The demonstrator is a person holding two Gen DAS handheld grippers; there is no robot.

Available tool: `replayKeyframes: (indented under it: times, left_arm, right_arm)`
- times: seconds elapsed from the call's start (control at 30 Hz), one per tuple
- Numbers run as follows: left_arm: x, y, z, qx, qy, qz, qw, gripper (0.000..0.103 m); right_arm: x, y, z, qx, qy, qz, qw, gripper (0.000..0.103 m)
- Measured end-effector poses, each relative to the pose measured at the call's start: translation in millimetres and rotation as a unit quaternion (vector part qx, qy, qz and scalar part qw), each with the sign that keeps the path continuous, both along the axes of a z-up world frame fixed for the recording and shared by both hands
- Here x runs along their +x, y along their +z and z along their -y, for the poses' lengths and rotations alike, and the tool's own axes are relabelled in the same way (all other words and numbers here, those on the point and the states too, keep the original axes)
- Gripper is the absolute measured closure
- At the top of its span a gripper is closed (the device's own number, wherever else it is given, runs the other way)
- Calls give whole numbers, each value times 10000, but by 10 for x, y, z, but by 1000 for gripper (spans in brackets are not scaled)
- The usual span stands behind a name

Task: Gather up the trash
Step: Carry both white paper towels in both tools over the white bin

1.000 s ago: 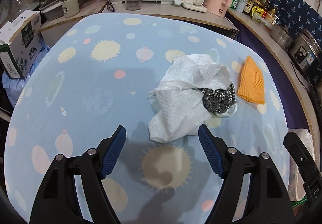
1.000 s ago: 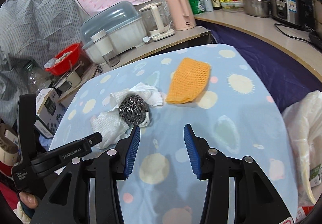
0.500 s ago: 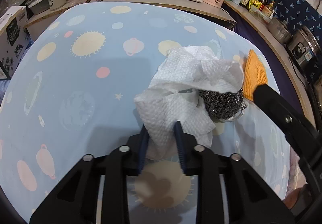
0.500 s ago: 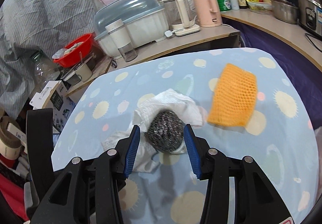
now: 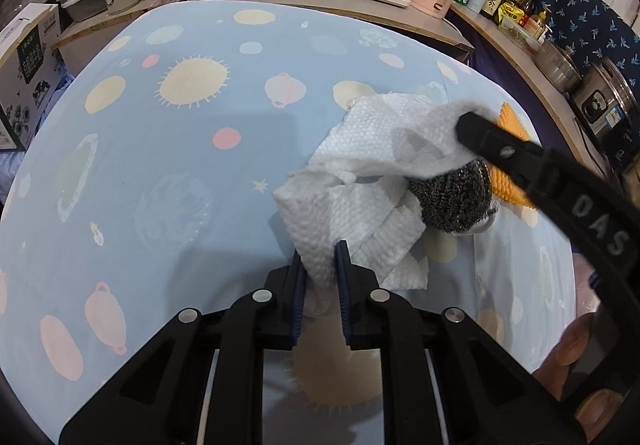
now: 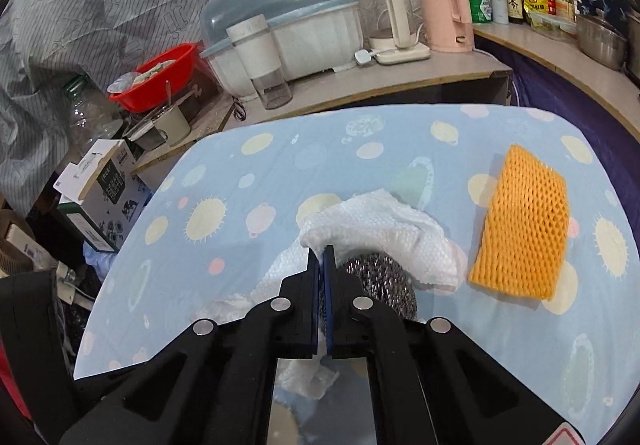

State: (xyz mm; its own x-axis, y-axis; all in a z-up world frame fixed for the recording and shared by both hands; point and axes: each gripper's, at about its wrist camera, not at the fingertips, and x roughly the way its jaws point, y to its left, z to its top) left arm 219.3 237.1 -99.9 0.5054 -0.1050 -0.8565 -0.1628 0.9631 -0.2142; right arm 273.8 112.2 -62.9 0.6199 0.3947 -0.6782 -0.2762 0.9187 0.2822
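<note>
A crumpled white paper towel lies on the blue patterned tablecloth, draped partly over a steel wool scrubber. My left gripper is shut on the towel's near end. My right gripper is shut on the towel's far edge, just above the scrubber; its body shows in the left wrist view. An orange foam net lies flat to the right of the scrubber.
A counter behind the table holds a white dish rack, a kettle, a pink jug, bottles and pots. A red basin and a cardboard box stand at the left.
My left gripper has lifted its end of the towel slightly. My right gripper has moved forward over the scrubber and closed from open onto the towel's upper edge.
</note>
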Motion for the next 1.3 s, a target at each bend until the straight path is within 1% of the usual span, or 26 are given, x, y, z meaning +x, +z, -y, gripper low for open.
replayKeyframes:
  times: [0.27,0.37,0.53,0.63,0.77,0.97,1.13,1.3]
  left_arm:
    - [-88,170,8,-34,21,161,9999,91]
    - [-139,266,43,-24,-2,258,9997,92]
    - [-280,509,154,-11,-97,504,9987,93]
    - [-390,666,266,-3,-192,657,9977,94]
    - [-539,841,476,9,-398,818,9959,94]
    - [-747,1054,981,79,-890,1021,9908,94]
    - [-879,1159,1505,155,-1397,1138,9835,94]
    - [-957,1209,2079,158,-1905,1189,9743,94]
  right_arm:
    - [-222,515,366,411,-320,514,9973,101]
    - [-328,727,540,486,-466,710,9952,101]
    - [-576,1026,906,601,-773,1009,9901,101]
    - [-760,1135,1142,644,-963,1132,9868,101]
    - [-1000,1226,1446,654,-1194,1244,9828,101]
    - [-1389,1281,1975,638,-1610,1349,9756,101]
    - [-1728,1269,2487,561,-2048,1367,9676,101]
    - [-2066,1143,3058,426,-2549,1259,9578,101]
